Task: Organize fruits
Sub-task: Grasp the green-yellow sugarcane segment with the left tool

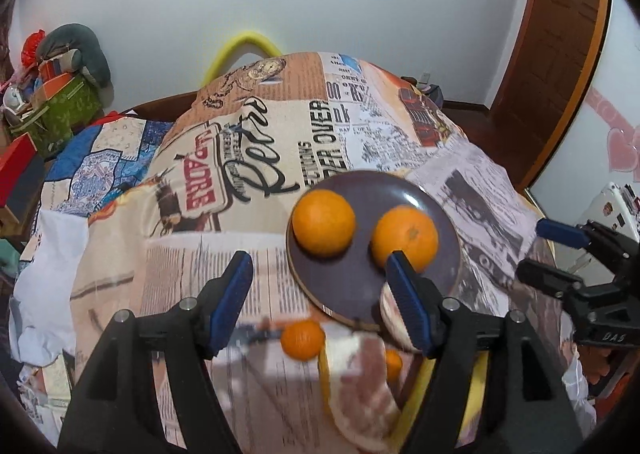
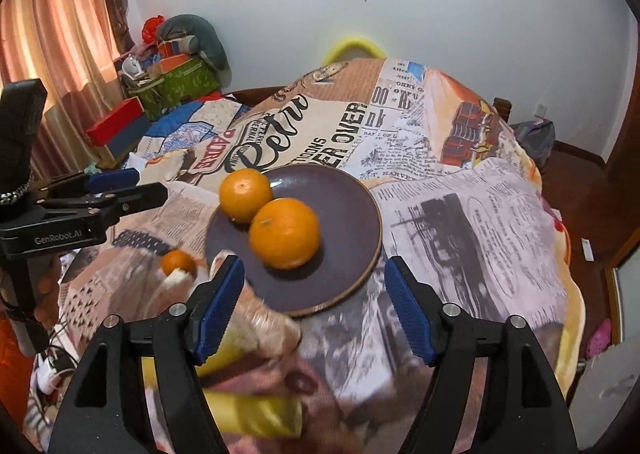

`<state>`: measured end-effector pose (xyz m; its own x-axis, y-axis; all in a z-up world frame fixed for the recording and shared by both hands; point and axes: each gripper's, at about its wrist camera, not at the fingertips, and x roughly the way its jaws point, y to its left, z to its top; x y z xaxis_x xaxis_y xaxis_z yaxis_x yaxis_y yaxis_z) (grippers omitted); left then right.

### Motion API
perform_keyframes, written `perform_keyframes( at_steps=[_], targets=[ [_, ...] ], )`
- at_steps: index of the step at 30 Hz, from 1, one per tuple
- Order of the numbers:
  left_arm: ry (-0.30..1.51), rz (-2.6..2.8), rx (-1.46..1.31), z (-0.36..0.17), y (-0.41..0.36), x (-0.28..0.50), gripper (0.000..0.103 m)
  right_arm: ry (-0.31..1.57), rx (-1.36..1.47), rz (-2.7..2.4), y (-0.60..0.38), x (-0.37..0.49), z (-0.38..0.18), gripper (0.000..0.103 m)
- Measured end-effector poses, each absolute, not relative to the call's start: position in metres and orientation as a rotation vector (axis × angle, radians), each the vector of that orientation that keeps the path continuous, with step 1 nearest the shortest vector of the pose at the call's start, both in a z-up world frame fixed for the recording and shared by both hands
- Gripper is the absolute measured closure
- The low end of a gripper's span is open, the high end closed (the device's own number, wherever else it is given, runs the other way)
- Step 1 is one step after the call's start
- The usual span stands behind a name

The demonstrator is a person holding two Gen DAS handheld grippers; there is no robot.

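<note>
plate: I see two oranges in it, touching | small orange off plate, on bench cloth beside peels | my left gripper jaws open, empty | my right gripper jaws open, empty

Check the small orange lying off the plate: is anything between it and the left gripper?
Nothing visible. The small orange lies on the cloth just ahead of the open, empty left gripper, beside the plate. The peeled fruit lies to one side.
</note>
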<state>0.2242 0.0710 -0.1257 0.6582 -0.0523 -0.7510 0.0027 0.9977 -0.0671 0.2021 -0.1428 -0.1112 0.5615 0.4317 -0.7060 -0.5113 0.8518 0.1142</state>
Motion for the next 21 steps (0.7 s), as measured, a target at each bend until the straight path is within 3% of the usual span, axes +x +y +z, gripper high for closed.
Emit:
perform_keyframes(
  at_steps=[8, 21],
  targets=[
    [0.901, -0.033, -0.038, -0.148, 0.061, 0.183, 0.028, 0.818, -0.117, 0.516, -0.163, 0.161, -0.123, 0.028],
    [0.964, -0.112, -0.033, -0.18, 0.021, 0.15, 0.028, 0.899, -0.115, 0.487, -0.18, 0.125, -0.159, 0.026]
  ],
)
